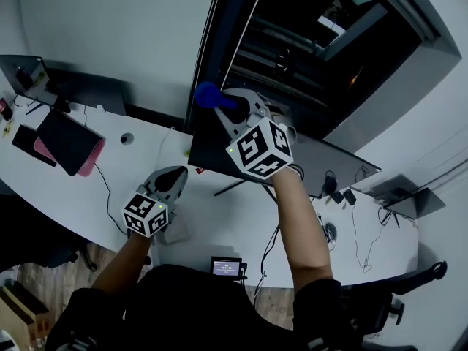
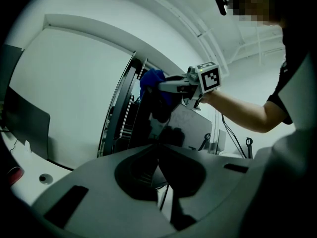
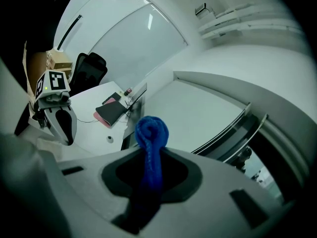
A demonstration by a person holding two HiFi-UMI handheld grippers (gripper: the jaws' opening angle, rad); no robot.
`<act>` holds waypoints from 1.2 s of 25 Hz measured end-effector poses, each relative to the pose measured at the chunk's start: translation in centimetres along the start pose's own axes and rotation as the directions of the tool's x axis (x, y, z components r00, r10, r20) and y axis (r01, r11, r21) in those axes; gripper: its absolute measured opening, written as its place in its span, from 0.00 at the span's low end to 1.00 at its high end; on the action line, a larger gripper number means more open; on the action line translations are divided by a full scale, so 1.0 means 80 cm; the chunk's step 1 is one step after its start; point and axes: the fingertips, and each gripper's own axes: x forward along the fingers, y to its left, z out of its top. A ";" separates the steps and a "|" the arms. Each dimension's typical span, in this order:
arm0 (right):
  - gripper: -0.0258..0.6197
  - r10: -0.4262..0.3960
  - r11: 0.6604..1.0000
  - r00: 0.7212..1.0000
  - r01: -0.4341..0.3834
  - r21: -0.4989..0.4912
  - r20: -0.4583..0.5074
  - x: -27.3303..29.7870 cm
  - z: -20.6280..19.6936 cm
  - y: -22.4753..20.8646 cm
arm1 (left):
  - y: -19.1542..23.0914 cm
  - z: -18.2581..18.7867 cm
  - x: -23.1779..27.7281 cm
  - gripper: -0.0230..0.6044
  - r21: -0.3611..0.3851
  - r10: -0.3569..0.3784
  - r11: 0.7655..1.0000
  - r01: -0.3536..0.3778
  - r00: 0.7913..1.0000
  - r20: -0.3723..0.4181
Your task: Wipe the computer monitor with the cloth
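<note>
The computer monitor (image 1: 338, 164) stands on the white desk (image 1: 88, 192), its dark panel turned toward me. My right gripper (image 1: 224, 102) is raised at the monitor's upper left corner and is shut on a bunched blue cloth (image 1: 209, 95). From the right gripper view the cloth (image 3: 151, 132) sticks up as a rolled knot between the jaws. The left gripper view shows the cloth (image 2: 151, 80) against the monitor (image 2: 192, 127) top edge. My left gripper (image 1: 175, 174) hovers low over the desk, left of the monitor stand, shut with nothing in it.
A black tablet on a pink case (image 1: 70, 142) lies at the desk's left. Cables and chargers (image 1: 341, 196) trail on the right. A small screen device (image 1: 226, 266) sits at the desk's front edge. A dark glass doorway (image 1: 307, 42) is behind the monitor.
</note>
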 end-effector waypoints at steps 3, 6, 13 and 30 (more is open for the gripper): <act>0.15 -0.011 1.000 1.000 0.011 0.024 -0.005 -0.009 -0.009 -0.003 | -0.002 -0.001 -0.001 0.03 -0.002 0.002 1.000 -0.002 1.000 0.002; 0.15 -0.020 0.999 1.000 0.020 0.032 -0.016 -0.017 -0.018 -0.004 | -0.008 -0.002 0.001 0.03 -0.007 -0.002 1.000 0.002 1.000 0.004; 0.15 -0.051 0.997 0.998 0.052 0.050 -0.036 -0.042 -0.045 -0.010 | -0.024 -0.007 0.013 0.03 -0.010 -0.021 1.000 0.021 1.000 0.001; 0.15 -0.078 0.990 0.996 0.083 0.118 -0.045 -0.122 -0.127 -0.028 | -0.100 -0.003 0.045 0.03 0.009 -0.013 1.000 0.013 1.000 -0.002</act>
